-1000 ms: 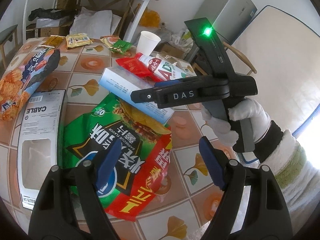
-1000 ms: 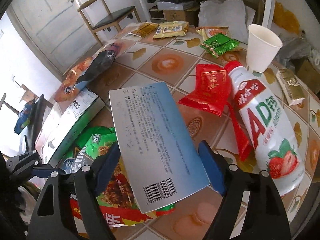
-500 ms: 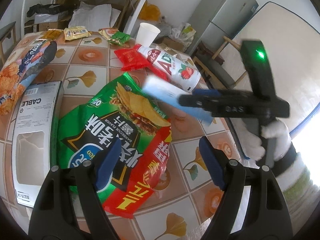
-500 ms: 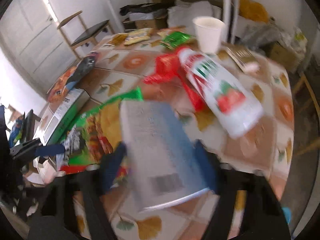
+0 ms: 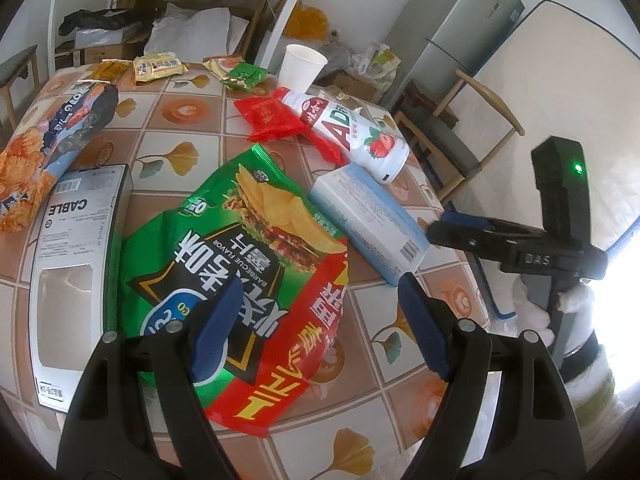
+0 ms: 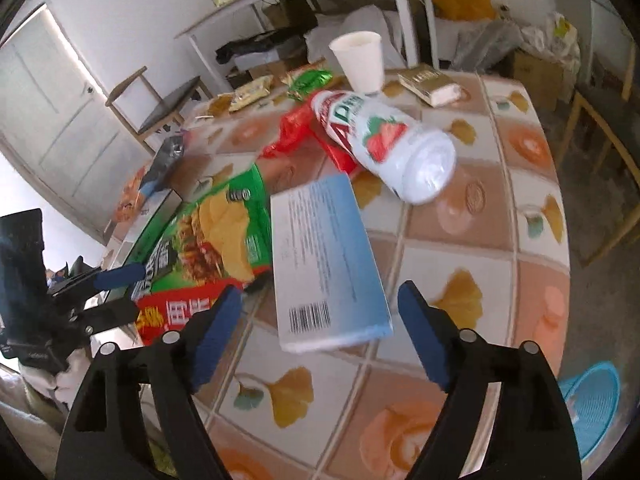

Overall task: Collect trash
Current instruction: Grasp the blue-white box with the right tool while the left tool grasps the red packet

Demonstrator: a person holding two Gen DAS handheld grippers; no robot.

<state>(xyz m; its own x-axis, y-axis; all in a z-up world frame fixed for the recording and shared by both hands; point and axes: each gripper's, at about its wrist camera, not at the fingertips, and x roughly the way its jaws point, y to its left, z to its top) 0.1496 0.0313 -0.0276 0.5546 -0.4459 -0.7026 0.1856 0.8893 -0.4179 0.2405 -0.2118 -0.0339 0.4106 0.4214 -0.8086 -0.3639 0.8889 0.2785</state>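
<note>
The right gripper [image 6: 320,340] has its jaws opening wide, and the pale blue box [image 6: 326,264] lies between them with neither blue pad pressing on it; a gap shows on each side. The box's barcode end points toward the gripper, and its far end reaches almost to the milk bottle [image 6: 384,140] lying on its side. From the left wrist view the same box [image 5: 366,220] sits on the tiled table [image 5: 408,352] beside the green and red chip bag [image 5: 248,280], one corner touching the bag's edge, with the right gripper [image 5: 436,228] just off its near end.

The left gripper [image 5: 316,328] hangs wide open over the chip bag, holding nothing (its pads are clear of the bag). To the bag's left lies a cable box [image 5: 76,272]. Farther back are a red wrapper [image 5: 272,118], a paper cup [image 5: 300,68] and small snack packets [image 5: 160,66]. A blue basket [image 6: 592,408] sits on the floor past the table edge
</note>
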